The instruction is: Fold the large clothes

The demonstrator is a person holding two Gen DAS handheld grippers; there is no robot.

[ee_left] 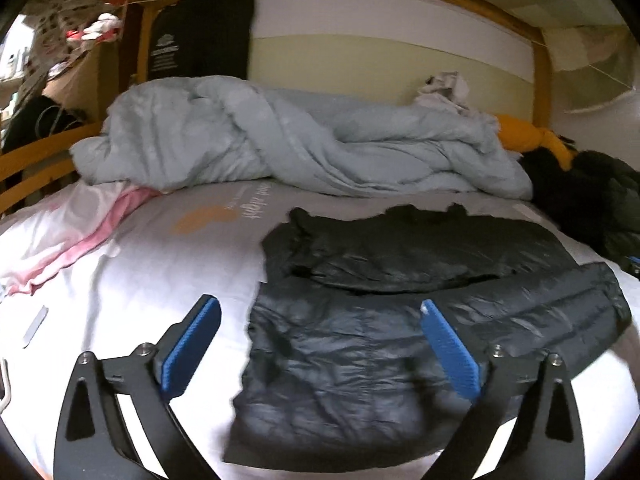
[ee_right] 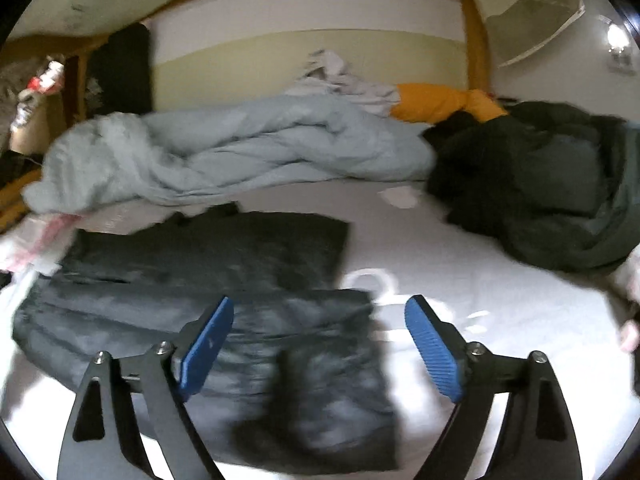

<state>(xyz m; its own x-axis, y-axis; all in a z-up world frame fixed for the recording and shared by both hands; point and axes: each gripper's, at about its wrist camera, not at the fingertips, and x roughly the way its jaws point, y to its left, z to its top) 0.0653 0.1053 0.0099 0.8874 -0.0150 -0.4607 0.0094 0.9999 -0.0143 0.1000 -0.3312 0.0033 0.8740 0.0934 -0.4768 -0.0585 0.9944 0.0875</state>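
Note:
A dark quilted puffer jacket point(ee_left: 400, 312) lies partly folded on the white mattress point(ee_left: 152, 264). It also shows in the right wrist view point(ee_right: 208, 280). My left gripper point(ee_left: 320, 316) is open and empty, hovering over the jacket's left edge, with its right blue pad point(ee_left: 448, 344) above the fabric. My right gripper point(ee_right: 320, 320) is open and empty above the jacket's right edge. Its right pad point(ee_right: 432, 348) is over bare mattress point(ee_right: 460, 264).
A crumpled pale blue duvet point(ee_left: 280, 140) lies across the back of the bed. A pink-and-white garment point(ee_left: 60, 240) lies at the left. A dark green coat point(ee_right: 552, 188) and an orange item point(ee_right: 444, 104) sit at the right. A wooden bed frame point(ee_left: 540, 68) surrounds the bed.

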